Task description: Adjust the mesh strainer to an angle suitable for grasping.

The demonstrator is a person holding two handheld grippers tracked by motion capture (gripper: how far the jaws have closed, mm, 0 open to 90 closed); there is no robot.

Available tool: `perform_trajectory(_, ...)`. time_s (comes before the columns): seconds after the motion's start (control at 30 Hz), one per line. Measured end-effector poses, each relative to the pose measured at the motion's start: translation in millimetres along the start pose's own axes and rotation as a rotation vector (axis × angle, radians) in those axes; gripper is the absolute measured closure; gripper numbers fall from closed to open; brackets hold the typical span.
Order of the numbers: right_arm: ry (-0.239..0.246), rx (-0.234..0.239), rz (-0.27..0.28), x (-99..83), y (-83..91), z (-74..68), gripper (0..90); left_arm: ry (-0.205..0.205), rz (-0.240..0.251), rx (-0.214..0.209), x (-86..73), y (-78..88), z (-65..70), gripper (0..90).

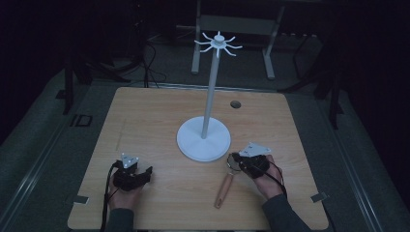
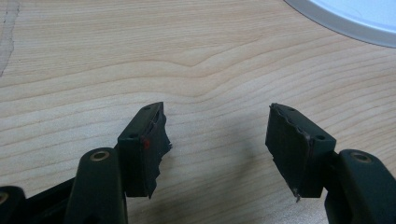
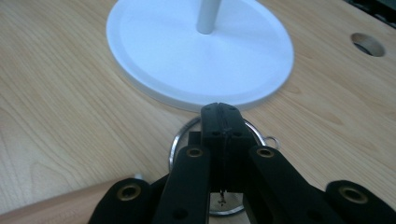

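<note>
High view: the left hand-held gripper [image 1: 145, 175] rests on the wooden surface [image 1: 145, 121], jaws apart and empty. The right hand-held gripper [image 1: 235, 162] sits at the round metal head of a wooden-handled strainer [image 1: 223, 189], which lies on the surface just beside the white hook stand [image 1: 203, 138].

Left gripper view: both jaws stand wide open over bare wood, nothing between them.

Right gripper view: the jaws are pressed fully together above the strainer's metal ring [image 3: 180, 140], which touches or nearly touches the stand's base [image 3: 159, 51]. Whether the rim is pinched cannot be determined.

Black gripper [image 1: 145, 175], brass rivets, dark sleeves
</note>
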State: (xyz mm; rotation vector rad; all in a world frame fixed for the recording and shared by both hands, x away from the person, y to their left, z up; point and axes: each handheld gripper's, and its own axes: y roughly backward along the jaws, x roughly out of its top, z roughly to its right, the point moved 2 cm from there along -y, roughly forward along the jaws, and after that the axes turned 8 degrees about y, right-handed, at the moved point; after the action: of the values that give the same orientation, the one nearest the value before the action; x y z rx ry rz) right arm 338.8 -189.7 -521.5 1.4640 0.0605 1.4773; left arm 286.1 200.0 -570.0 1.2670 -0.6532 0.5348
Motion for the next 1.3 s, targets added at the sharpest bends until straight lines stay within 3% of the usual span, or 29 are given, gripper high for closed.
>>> perform_trajectory(0.33,0.066,0.066,-0.037,6.8,-18.3,-18.0,89.9,0.0,0.001,-0.002,-0.1,-0.2,0.1,38.1)
perform_trajectory(0.6,0.1,0.093,-0.107,3.9,-33.4,-25.6,89.9,0.0,0.001,-0.003,0.0,-0.3,0.2,38.1)
perform_trajectory(1.0,0.048,0.024,-0.175,-10.4,-38.3,-2.4,89.9,0.003,0.0,-0.003,0.0,0.0,-0.3,38.0)
perform_trajectory(1.3,-0.051,-0.064,-0.223,-36.5,-22.9,29.4,89.9,0.002,-0.001,-0.002,0.0,0.0,-0.2,38.0)
